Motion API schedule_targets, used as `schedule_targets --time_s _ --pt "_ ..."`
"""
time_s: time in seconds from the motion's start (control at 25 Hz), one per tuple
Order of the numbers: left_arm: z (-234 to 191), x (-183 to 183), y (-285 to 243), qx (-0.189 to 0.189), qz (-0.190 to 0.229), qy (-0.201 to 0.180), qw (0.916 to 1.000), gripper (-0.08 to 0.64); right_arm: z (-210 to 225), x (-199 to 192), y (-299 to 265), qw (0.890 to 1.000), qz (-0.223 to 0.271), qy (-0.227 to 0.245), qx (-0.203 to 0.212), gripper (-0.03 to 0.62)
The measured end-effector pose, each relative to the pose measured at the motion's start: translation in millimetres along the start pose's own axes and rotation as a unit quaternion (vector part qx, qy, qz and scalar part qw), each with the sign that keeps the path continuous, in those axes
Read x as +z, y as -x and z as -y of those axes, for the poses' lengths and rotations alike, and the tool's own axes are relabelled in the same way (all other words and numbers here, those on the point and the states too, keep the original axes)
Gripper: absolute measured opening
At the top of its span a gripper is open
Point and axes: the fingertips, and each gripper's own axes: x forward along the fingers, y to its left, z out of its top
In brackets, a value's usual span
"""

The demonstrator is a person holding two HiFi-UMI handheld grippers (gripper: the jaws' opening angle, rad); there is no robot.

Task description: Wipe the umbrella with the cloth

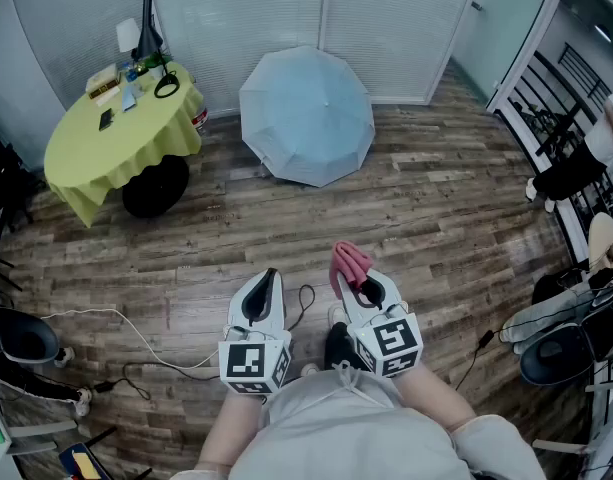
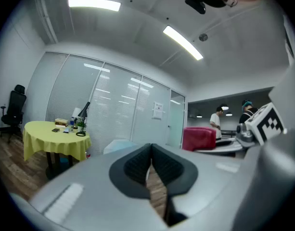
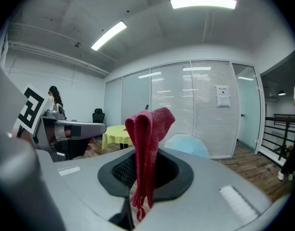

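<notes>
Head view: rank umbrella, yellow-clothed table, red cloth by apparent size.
1-2. Open umbrella and yellow-clothed table: about alike, not ranked.
3. Red cloth in the right gripper: clearly smallest, though nearest the camera.

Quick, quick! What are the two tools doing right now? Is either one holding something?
Left tool: shut, nothing between its jaws.
Right tool: shut on the red cloth.

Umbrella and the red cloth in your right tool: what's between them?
Only bare wooden floor, as the head view shows: nothing stands between the cloth, clamped in the right tool, and the open umbrella.
</notes>
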Motion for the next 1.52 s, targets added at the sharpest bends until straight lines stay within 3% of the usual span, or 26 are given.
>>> schedule_targets --time_s 0.32,0.6,0.92,1.16,1.52 --pt "-4.8 1.8 -8.4 0.004 -0.002 -0.003 1.0000 0.008 4.0 4.0 -10.1 1.000 0.001 -0.004 0.001 0.052" --pt "-7.6 -5.6 -23.7 0.007 -0.013 -0.001 0.9999 0.008 20.6 -0.4 -22.0 0.999 0.004 -0.045 -0.003 0.052" --pt "-21.7 -24.4 -70.8 0.020 -0.036 0.010 0.9991 0.008 52.8 -12.3 -68.4 0.998 -0.007 -0.068 0.015 0.051" --pt "-49.6 -26.9 -154.5 0.048 -0.051 0.016 0.9974 0.008 111.2 -2.7 -143.5 0.997 -0.010 -0.076 0.032 0.051" --pt "-94.5 4.2 -338.4 0.080 -0.049 0.017 0.9954 0.008 229.3 42.5 -291.6 0.994 -0.007 -0.073 0.079 0.051"
